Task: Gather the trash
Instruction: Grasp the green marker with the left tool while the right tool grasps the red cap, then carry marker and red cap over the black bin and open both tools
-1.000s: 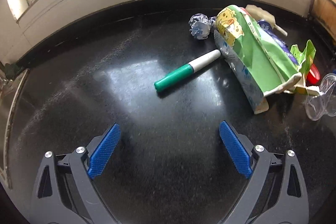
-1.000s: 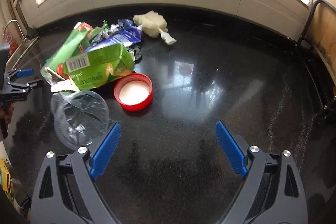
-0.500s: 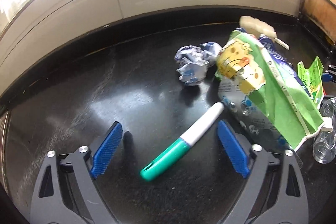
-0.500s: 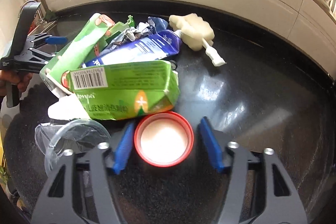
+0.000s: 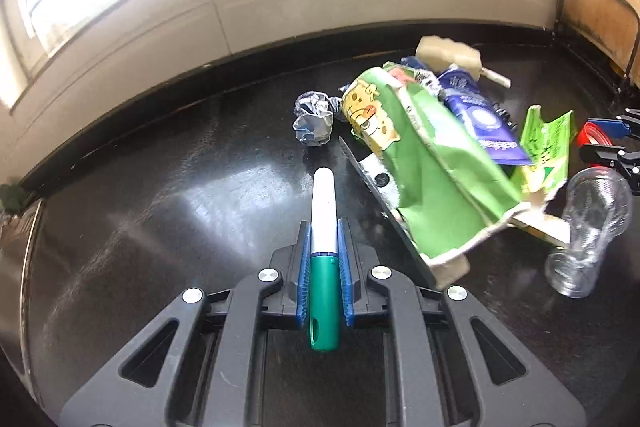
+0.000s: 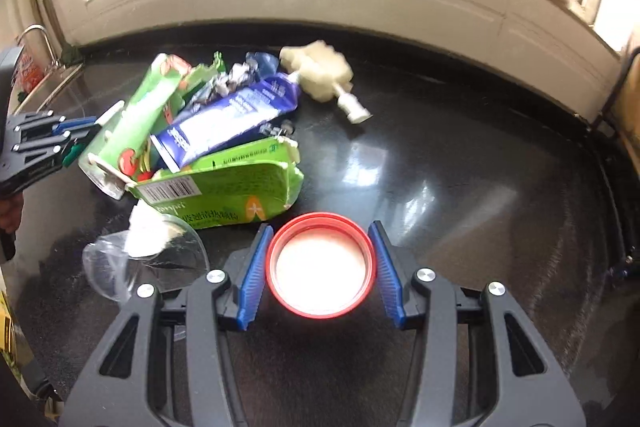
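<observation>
Broadly, the black countertop [image 5: 140, 227] carries one trash heap: a green carton [image 6: 224, 187], a blue pouch [image 6: 228, 115], a clear cup [image 5: 588, 223]. Only the left wrist view shows the crumpled foil ball [image 5: 314, 123] and the left gripper [image 5: 324, 239] closing on a green-and-white marker [image 5: 323, 251]. Only the right view shows the right gripper [image 6: 320, 259] clamping the red lid [image 6: 320, 267] by its rim.
</observation>
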Tool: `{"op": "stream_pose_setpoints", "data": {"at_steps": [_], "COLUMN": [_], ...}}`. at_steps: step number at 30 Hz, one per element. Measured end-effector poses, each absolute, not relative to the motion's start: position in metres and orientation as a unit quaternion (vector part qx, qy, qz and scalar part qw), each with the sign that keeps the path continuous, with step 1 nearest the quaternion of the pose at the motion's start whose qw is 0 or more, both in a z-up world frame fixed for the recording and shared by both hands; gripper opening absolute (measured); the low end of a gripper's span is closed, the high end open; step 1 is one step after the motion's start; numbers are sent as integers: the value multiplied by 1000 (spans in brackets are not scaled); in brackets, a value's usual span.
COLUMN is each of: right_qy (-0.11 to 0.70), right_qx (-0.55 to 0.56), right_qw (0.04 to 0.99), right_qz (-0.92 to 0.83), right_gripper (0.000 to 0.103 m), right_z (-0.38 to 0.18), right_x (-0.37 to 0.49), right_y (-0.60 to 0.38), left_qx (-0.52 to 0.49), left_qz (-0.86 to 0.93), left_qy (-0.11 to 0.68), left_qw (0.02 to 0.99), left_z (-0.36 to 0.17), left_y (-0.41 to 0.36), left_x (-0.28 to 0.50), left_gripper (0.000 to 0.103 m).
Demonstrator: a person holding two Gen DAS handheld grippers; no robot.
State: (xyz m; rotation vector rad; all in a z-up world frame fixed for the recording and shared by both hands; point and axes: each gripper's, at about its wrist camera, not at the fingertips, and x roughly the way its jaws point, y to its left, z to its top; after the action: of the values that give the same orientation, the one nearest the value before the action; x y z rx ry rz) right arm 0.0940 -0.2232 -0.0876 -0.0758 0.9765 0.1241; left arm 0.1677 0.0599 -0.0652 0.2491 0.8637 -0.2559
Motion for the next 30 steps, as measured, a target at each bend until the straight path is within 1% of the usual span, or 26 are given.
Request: {"op": "stream_pose_setpoints", "data": {"at_steps": [7, 13, 22, 30], "right_qy": [443, 439, 432, 422], "right_qx": [-8, 1, 0, -5], "right_qw": [896, 898, 901, 905], "right_qz": [39, 38, 37, 62], "right_gripper": [49, 49, 49, 49], "right_z": [-41, -29, -22, -11], "right_x": [48, 24, 16, 20], "right_y": [-232, -230, -227, -201], "left_qx": [50, 47, 49, 35], "left_qz": [-106, -111, -112, -89], "left_qy": [427, 424, 424, 415], "left_qw": [897, 897, 898, 905], "left_z": [-27, -18, -16, -8], "left_y": [53, 35, 26, 47], "left_x": [103, 63, 57, 49], "left_gripper": [13, 13, 13, 13]}}
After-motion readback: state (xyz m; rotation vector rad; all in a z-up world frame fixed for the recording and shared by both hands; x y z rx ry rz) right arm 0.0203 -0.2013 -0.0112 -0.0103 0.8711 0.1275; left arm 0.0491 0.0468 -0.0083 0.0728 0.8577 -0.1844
